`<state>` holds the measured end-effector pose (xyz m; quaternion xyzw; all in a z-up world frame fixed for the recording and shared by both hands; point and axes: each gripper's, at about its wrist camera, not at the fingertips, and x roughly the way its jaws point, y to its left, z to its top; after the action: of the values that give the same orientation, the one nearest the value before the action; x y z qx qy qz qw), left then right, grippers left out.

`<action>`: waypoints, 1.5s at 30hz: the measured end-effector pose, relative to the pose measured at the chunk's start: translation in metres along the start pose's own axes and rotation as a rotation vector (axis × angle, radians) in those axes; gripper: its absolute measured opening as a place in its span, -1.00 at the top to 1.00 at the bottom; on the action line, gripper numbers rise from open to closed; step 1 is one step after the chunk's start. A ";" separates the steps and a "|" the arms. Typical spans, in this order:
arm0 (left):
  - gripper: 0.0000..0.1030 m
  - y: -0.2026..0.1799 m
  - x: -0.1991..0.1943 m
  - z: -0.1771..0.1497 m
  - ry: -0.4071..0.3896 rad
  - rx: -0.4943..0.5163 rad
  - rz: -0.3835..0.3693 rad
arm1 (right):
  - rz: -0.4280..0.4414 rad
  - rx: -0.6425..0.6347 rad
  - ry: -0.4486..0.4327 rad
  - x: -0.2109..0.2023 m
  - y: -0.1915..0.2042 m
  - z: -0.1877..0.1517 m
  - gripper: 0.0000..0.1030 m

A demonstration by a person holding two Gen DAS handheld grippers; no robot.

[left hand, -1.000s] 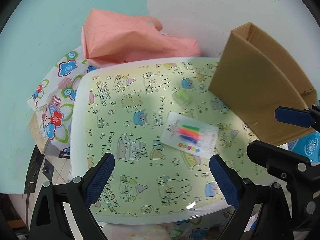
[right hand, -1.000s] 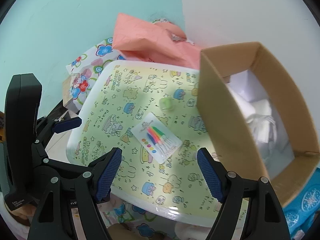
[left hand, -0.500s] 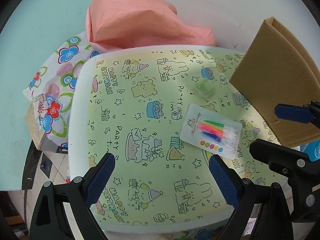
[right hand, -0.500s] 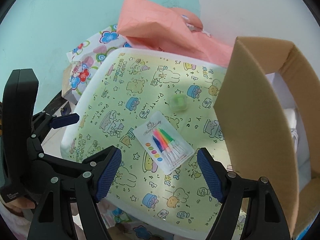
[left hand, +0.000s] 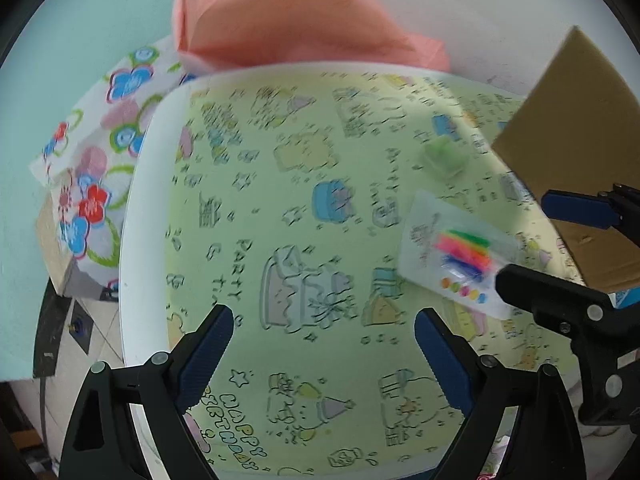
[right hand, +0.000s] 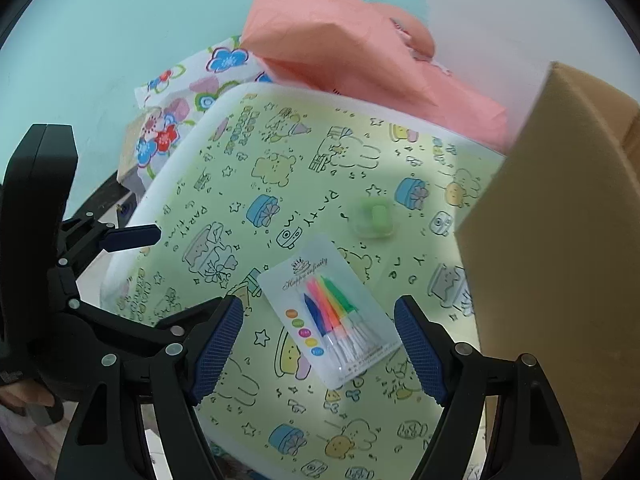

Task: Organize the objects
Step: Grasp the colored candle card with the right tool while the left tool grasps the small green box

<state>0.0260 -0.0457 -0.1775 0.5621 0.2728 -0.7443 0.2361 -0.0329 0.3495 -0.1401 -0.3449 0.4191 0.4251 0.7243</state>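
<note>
Candle packs I see: one (right hand: 334,312)
Candles in it: five
Coloured dots on its card: five
Green cases: one (right hand: 374,218)
Cardboard boxes: one (right hand: 560,240)
Pink bags: one (right hand: 352,48)
Flowered bags: one (right hand: 180,96)
Tables: one (right hand: 192,140)

Both tools are now closer to the table (right hand: 224,168) than a second ago. In the right wrist view the candle pack (right hand: 332,312) sits lower in the frame, between the spread fingers of the right tool (right hand: 318,346), and the cardboard box (right hand: 560,260) fills the right edge. In the left wrist view the left tool (left hand: 324,354) faces the table's middle, the pack (left hand: 452,256) sliding to the right.
</note>
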 end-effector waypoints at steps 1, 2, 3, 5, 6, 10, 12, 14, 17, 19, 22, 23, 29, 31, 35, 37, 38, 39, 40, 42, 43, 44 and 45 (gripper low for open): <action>-0.81 0.003 0.003 -0.001 0.005 -0.007 0.005 | 0.010 -0.006 0.009 0.005 0.001 0.000 -0.57; -0.81 0.005 0.007 -0.002 0.012 -0.015 0.009 | 0.020 -0.009 0.020 0.011 0.001 0.000 -0.57; -0.81 0.007 0.010 -0.002 0.020 -0.024 0.008 | 0.022 -0.004 0.026 0.015 0.001 -0.001 -0.57; -0.80 0.009 0.014 -0.002 0.025 -0.039 -0.001 | 0.013 -0.005 0.043 0.025 0.001 -0.001 -0.56; -0.80 0.009 0.015 -0.002 0.022 -0.037 0.008 | 0.013 0.000 0.047 0.029 0.001 -0.001 -0.54; -0.80 0.008 0.019 -0.002 0.015 -0.021 0.031 | -0.001 0.009 0.062 0.038 -0.004 -0.003 -0.50; -0.80 0.007 0.021 -0.002 0.012 -0.019 0.038 | -0.010 0.011 0.073 0.043 -0.007 -0.005 -0.49; -0.80 0.007 0.023 -0.001 0.014 -0.021 0.025 | -0.012 0.020 0.085 0.047 -0.009 -0.007 -0.48; -0.80 0.005 0.025 -0.001 0.016 -0.009 0.038 | -0.019 0.029 0.093 0.051 -0.012 -0.009 -0.44; -0.80 0.004 0.025 -0.002 0.012 0.002 0.049 | -0.031 0.023 0.091 0.052 -0.012 -0.010 -0.43; -0.80 0.002 0.026 -0.001 0.013 0.014 0.057 | -0.047 0.021 0.089 0.053 -0.013 -0.009 -0.42; -0.80 0.002 0.026 -0.001 0.015 0.015 0.056 | -0.051 0.021 0.086 0.053 -0.013 -0.009 -0.42; -0.80 0.000 0.023 0.000 0.015 0.086 0.037 | -0.151 -0.065 0.088 0.054 -0.001 -0.013 -0.23; -0.80 0.000 0.021 0.001 0.011 0.084 0.037 | -0.152 -0.065 0.089 0.053 -0.001 -0.015 -0.18; -0.80 -0.005 0.014 0.003 -0.008 0.093 0.037 | -0.147 -0.038 0.092 0.048 -0.003 -0.019 -0.06; -0.80 -0.009 0.011 0.003 -0.013 0.106 0.044 | -0.138 -0.014 0.096 0.044 -0.006 -0.023 -0.03; -0.80 -0.011 0.010 0.004 -0.018 0.112 0.048 | -0.137 -0.001 0.098 0.041 -0.006 -0.025 -0.02; -0.80 -0.013 0.008 0.004 -0.022 0.117 0.052 | -0.136 0.013 0.099 0.038 -0.009 -0.028 -0.02; -0.80 -0.016 0.006 0.005 -0.030 0.125 0.058 | -0.129 0.024 0.099 0.036 -0.011 -0.031 -0.02; -0.80 -0.020 0.004 0.010 -0.043 0.142 0.058 | -0.123 0.047 0.097 0.031 -0.014 -0.036 -0.02; -0.80 -0.023 0.002 0.012 -0.050 0.150 0.057 | -0.126 0.053 0.095 0.028 -0.015 -0.038 -0.02; -0.80 -0.027 0.000 0.015 -0.058 0.158 0.055 | -0.131 0.056 0.092 0.027 -0.015 -0.039 -0.02; -0.80 -0.032 -0.001 0.017 -0.063 0.163 0.052 | -0.132 0.059 0.093 0.025 -0.016 -0.041 -0.02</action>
<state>-0.0063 -0.0335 -0.1687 0.5626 0.1891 -0.7750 0.2171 -0.0238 0.3166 -0.1775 -0.3697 0.4409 0.3475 0.7404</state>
